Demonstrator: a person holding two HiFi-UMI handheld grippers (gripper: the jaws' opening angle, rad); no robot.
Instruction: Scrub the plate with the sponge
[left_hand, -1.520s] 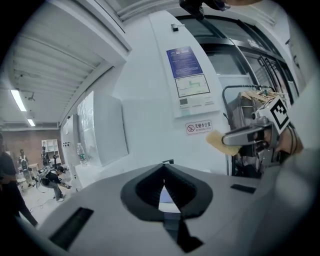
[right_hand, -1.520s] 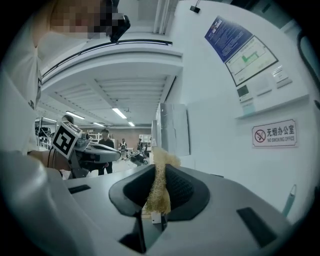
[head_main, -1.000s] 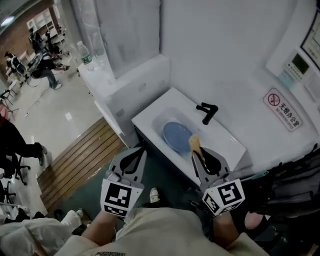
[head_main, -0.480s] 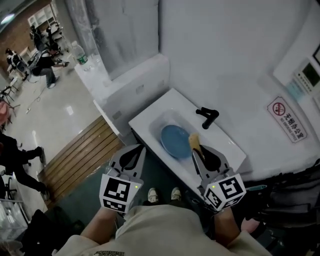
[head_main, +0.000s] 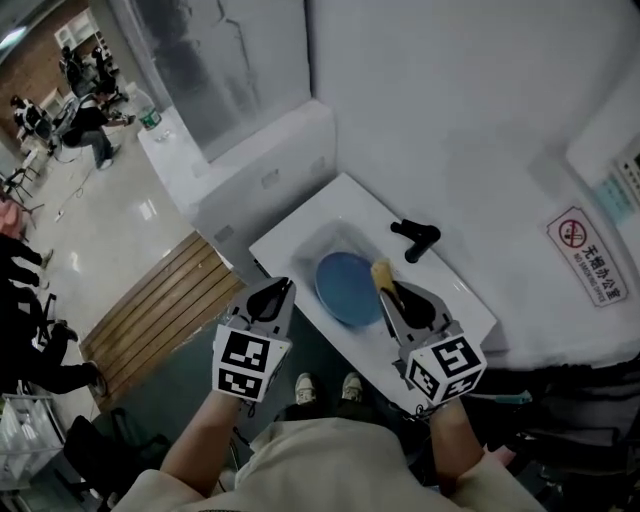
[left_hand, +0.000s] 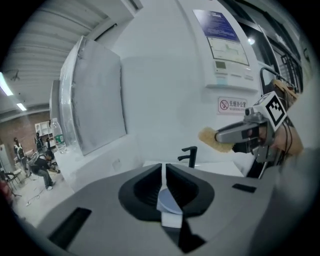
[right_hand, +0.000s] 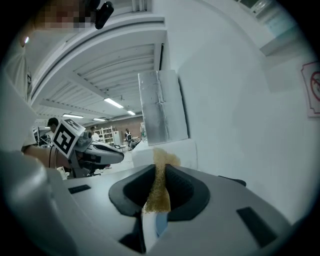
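A round blue plate (head_main: 343, 288) lies in the white sink basin (head_main: 312, 243). My right gripper (head_main: 384, 290) is shut on a yellow sponge (head_main: 381, 273), which hangs over the plate's right edge; whether they touch I cannot tell. In the right gripper view the sponge (right_hand: 159, 187) stands squeezed between the jaws. My left gripper (head_main: 283, 289) hovers at the counter's near edge, left of the plate. Its jaws have just been opening slightly; only a thin slit shows and nothing is between them. Through that slit a sliver of the plate (left_hand: 168, 202) shows.
A black faucet (head_main: 416, 238) stands behind the basin. A white ledge (head_main: 265, 165) and a mirror panel (head_main: 215, 60) run along the left wall. A no-smoking sign (head_main: 583, 255) hangs at the right. Wooden slats (head_main: 160, 312) and people (head_main: 85, 125) are at the left.
Both grippers have moved forward and down toward the sink. The sponge now hangs at the plate's right rim, and the left gripper has come to the counter's near edge.
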